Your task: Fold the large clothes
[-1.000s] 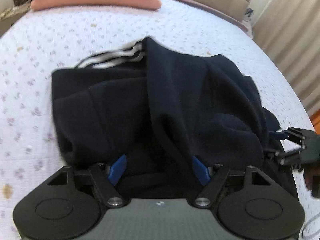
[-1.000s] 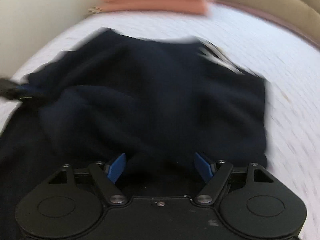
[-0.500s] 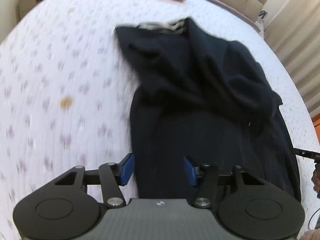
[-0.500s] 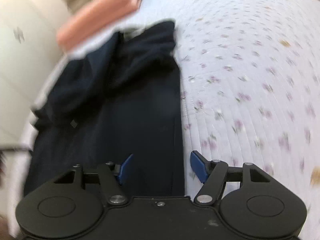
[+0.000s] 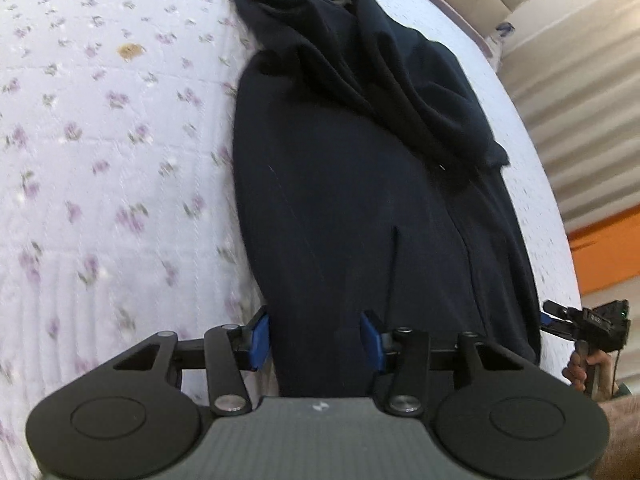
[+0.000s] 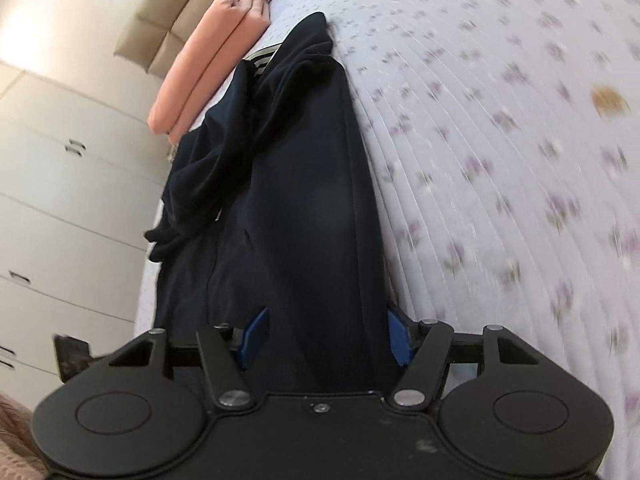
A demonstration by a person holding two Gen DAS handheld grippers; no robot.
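Bright, even daylight; no glare, shadows soft. Strong fisheye bending, dark corners in both views. Floral bedspread (image 6: 520, 160) smeared by motion blur toward right edge; dark garment (image 5: 340, 200) underexposed, folds barely readable.

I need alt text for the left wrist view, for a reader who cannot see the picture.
A dark navy garment lies stretched lengthwise on a white bedspread with small purple flowers, its far end bunched in folds. The left hand-held gripper is open, its blue fingertips on either side of the near end. The right hand-held gripper is at the right edge.
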